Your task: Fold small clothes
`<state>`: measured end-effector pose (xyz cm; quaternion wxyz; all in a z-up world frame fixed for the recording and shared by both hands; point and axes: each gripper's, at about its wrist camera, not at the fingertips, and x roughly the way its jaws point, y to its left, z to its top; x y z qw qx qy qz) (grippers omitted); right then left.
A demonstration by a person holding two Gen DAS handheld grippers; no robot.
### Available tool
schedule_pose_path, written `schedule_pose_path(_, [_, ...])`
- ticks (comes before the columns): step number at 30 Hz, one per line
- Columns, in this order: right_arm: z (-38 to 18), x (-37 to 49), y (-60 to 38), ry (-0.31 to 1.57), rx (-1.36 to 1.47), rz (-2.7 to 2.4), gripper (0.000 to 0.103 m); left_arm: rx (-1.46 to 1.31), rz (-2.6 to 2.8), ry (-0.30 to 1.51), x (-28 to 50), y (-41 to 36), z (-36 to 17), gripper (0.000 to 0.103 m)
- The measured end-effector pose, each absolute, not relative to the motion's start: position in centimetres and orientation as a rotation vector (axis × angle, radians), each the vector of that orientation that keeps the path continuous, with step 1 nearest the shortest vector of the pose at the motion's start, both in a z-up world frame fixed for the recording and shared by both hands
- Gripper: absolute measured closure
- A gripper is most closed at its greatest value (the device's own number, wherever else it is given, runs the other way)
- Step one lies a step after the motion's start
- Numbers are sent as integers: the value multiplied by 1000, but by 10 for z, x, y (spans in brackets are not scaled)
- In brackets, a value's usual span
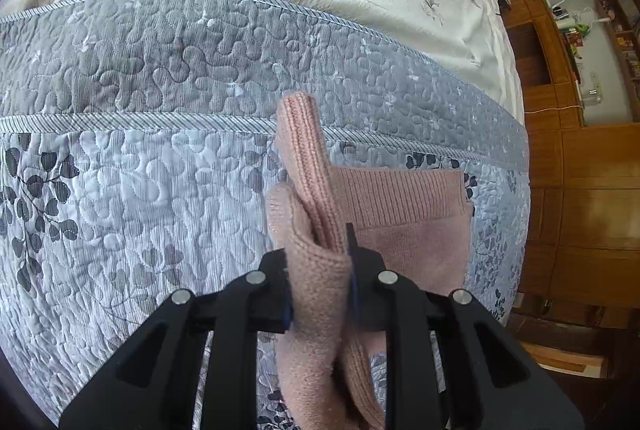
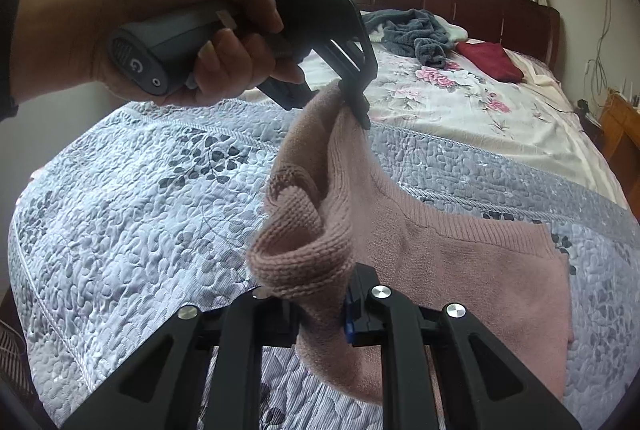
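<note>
A small pink knitted garment [image 2: 460, 262] lies partly on the grey-blue quilt, one end lifted off it. My left gripper [image 1: 320, 270] is shut on a bunched ribbed edge of the pink garment [image 1: 316, 213], which stands up between its fingers. In the right wrist view my right gripper [image 2: 320, 306] is shut on another bunched part of the same lifted end. There the left gripper [image 2: 356, 101] shows too, held by a hand [image 2: 180, 29], pinching the cloth higher up. The rest of the garment rests flat to the right.
The quilt [image 2: 140, 209] covers the near part of the bed; a floral sheet [image 2: 460, 101] lies beyond it. A grey-blue towel [image 2: 416, 33] and a dark red cloth [image 2: 490, 59] sit near the headboard. Wooden furniture [image 1: 580, 189] stands beside the bed.
</note>
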<state>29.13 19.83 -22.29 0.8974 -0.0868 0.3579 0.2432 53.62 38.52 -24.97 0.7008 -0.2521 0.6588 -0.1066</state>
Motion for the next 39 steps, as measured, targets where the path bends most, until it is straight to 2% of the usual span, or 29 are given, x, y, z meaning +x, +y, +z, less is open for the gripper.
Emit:
schedule_pose_path(13, [-206,290,141,751,-45,467,88,-440,-207,1460,540,317,-209,85])
schedule_pose_path(17, [-202,292,121,753,-12,447,92,-417,-194,1457,541,299,-202,85])
schedule_pose_path(39, [-203,296,44,761,129,380,92,-330,-181,1446,553,210,-187,85])
